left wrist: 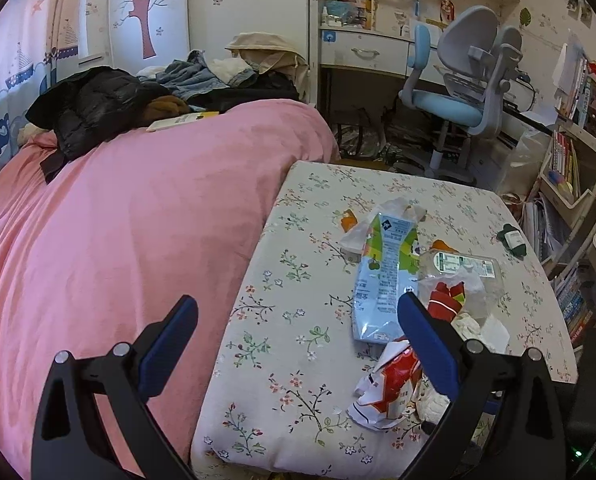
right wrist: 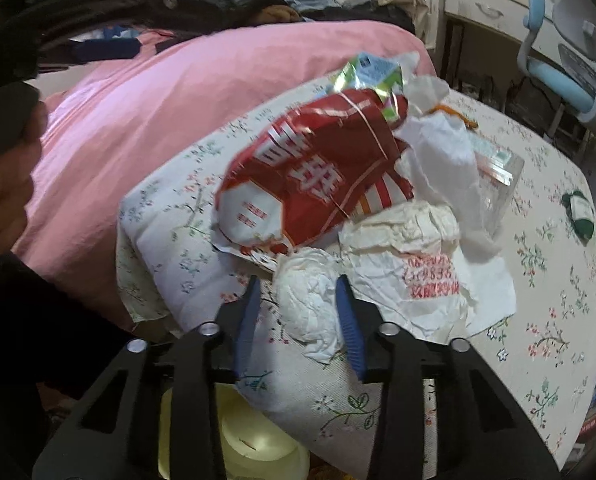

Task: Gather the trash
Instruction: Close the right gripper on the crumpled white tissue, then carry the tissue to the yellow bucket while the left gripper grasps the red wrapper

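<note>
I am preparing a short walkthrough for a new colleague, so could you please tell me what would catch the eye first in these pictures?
The big red and white wrapper dominates, lying among the litter on the floral table. Just in front of it, the right tool straddles a crumpled white tissue. To the left, the pink bedspread fills the view, with the left tool open over the table's edge.

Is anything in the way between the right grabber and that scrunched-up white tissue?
No, nothing visible blocks it. The crumpled white tissue ball already sits between the blue fingers of the right gripper, at the near edge of the floral-cloth table. The crinkled red snack bag lies behind it, out of the way.
</note>
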`<state>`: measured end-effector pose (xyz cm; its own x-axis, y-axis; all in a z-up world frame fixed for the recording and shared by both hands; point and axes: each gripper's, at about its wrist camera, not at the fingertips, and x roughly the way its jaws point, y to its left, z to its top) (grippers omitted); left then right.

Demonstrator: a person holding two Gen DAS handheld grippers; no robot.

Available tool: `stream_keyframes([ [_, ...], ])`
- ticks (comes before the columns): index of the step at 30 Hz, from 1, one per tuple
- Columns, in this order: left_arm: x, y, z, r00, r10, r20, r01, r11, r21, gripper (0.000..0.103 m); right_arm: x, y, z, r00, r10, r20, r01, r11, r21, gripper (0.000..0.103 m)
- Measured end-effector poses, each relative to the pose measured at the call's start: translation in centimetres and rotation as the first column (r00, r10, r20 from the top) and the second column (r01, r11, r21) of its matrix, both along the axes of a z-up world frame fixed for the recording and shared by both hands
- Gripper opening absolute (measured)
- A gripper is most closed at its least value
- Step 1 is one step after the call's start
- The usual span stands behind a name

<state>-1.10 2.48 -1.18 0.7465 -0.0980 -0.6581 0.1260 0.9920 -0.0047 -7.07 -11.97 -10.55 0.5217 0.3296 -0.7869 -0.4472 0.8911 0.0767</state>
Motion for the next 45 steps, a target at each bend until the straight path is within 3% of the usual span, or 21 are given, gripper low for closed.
stream_keyframes([
  [1, 0.0, -0.1, -0.1, 1.0, -0.003, -0.003, 0.003, 1.0, 0.002, 0.096, 0.1, -0.1, -0.2, 1.0, -0.003, -0.008, 0.003, 1.0, 0.001, 0.024],
  [4, 0.1, -0.3, -0.3, 1.0, -0.013, -0.013, 0.013, 1.0, 0.01, 0.096, 0.0, -0.3, -0.3, 1.0, -0.006, -0.009, 0.006, 1.0, 0.006, 0.019],
  [12, 0.4, -0.8, -1.3, 0.997, -0.048, -0.056, 0.049, 0.999, 0.02, 0.096, -1.4, -2.4, 2.8, 0.999, -0.024, 0.048, 0.02, 0.998, 0.066, 0.018],
  [18, 0.6, -2.1, -3.0, 0.981, -0.132, -0.142, 0.13, 0.991, -0.025, 0.095, -2.1, -7.0, 6.2, 0.985, -0.142, 0.1, 0.122, 0.976, 0.183, 0.018],
  [22, 0.3, -3.8, -3.9, 0.972, -0.174, -0.156, 0.177, 0.984, 0.009, 0.095, -2.1, -10.1, 7.0, 0.975, -0.21, 0.078, 0.18, 0.941, 0.286, 0.018],
  [25, 0.4, -5.0, -4.6, 0.97, -0.187, -0.157, 0.196, 0.98, 0.04, 0.095, -2.3, -10.4, 7.4, 0.973, -0.218, 0.077, 0.184, 0.933, 0.31, 0.018],
  [28, 0.6, -5.4, -5.2, 0.96, -0.208, -0.185, 0.22, 0.975, 0.044, 0.068, -2.8, -9.8, 7.8, 0.973, -0.211, 0.09, 0.175, 0.935, 0.31, 0.018],
  [30, 0.8, -5.5, -5.9, 0.945, -0.232, -0.23, 0.241, 0.97, 0.012, 0.033, -2.8, -9.6, 8.0, 0.972, -0.213, 0.094, 0.175, 0.935, 0.309, 0.018],
  [31, 0.8, -5.5, -6.1, 0.938, -0.243, -0.249, 0.25, 0.968, -0.005, 0.027, -2.9, -9.6, 8.0, 0.972, -0.216, 0.095, 0.177, 0.933, 0.312, 0.018],
  [36, 0.1, -4.4, -4.5, 0.943, -0.264, -0.201, 0.257, 0.965, -0.061, 0.019, -2.6, -9.8, 7.8, 0.967, -0.233, 0.102, 0.189, 0.926, 0.326, 0.018],
  [45, 0.1, -2.2, -2.1, 0.971, -0.218, -0.098, 0.2, 0.966, -0.166, 0.018, -2.5, -9.8, 7.5, 0.967, -0.238, 0.095, 0.194, 0.921, 0.338, 0.018],
])
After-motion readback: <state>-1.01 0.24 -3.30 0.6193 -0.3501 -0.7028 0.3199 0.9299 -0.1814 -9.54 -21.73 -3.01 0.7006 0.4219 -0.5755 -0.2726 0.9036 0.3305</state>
